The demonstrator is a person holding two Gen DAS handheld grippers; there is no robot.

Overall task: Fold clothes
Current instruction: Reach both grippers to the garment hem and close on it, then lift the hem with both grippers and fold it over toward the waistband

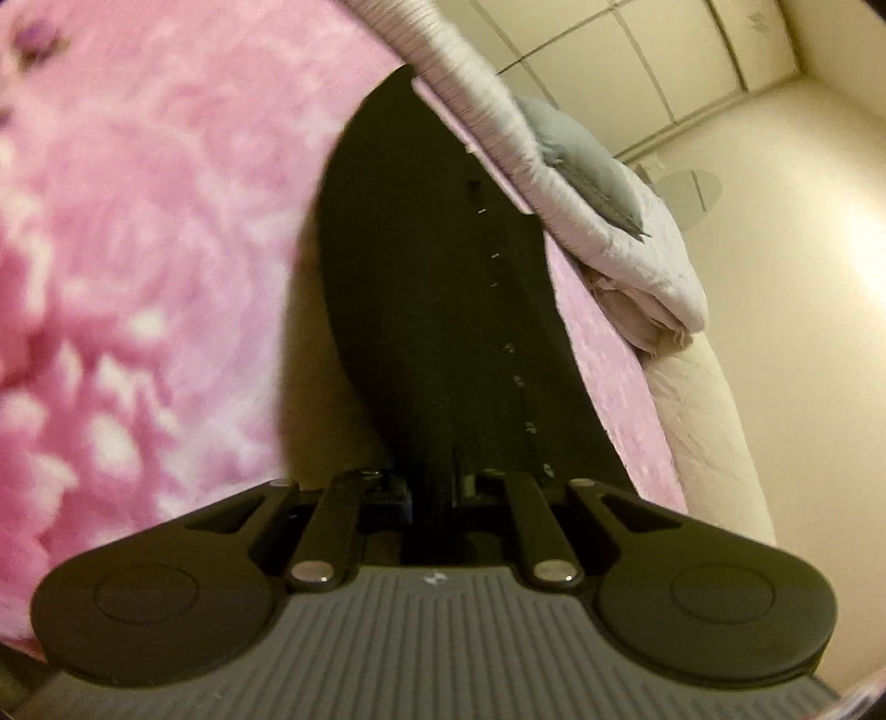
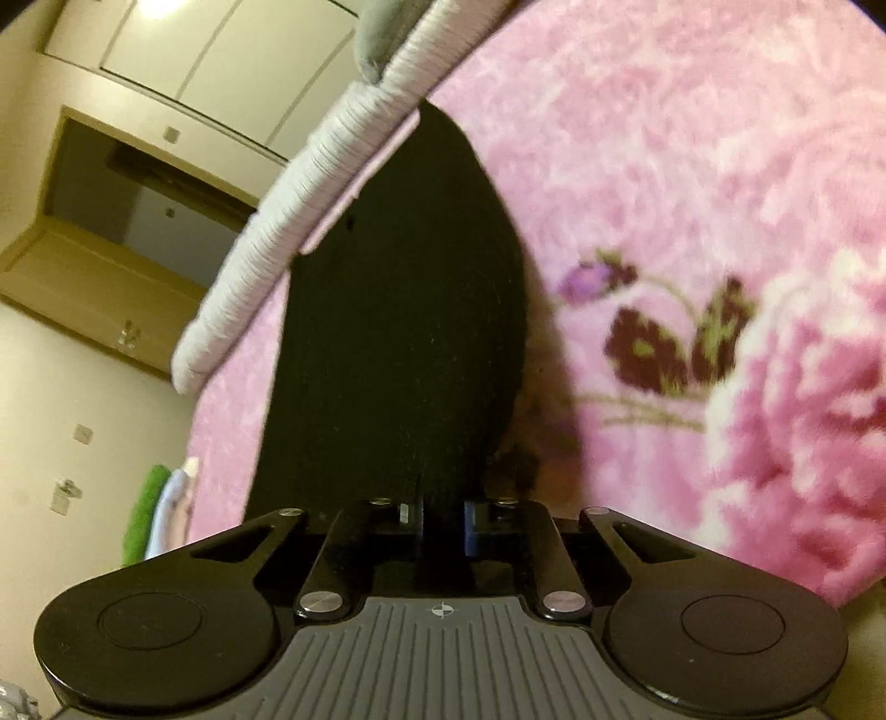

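Left gripper [image 1: 437, 482]: fingers closed together on the near edge of a black garment [image 1: 437, 277]. Right gripper [image 2: 437, 509]: likewise clamped on the same black garment [image 2: 398, 332], near edge. Garment runs straight ahead from each gripper, long axis along the fingers, tapering toward its far end. Fabric plain black, matte; a line of small light stitches shows right of centre in the left view. It lies over a pink floral blanket [image 2: 664, 166] on the bed. Beyond: folded pale quilt [image 1: 637, 249], cupboard doors [image 2: 194, 50].

Matt black cloth garment [image 1: 443, 310] (finely napped) — plush pink blanket [image 1: 138, 221]
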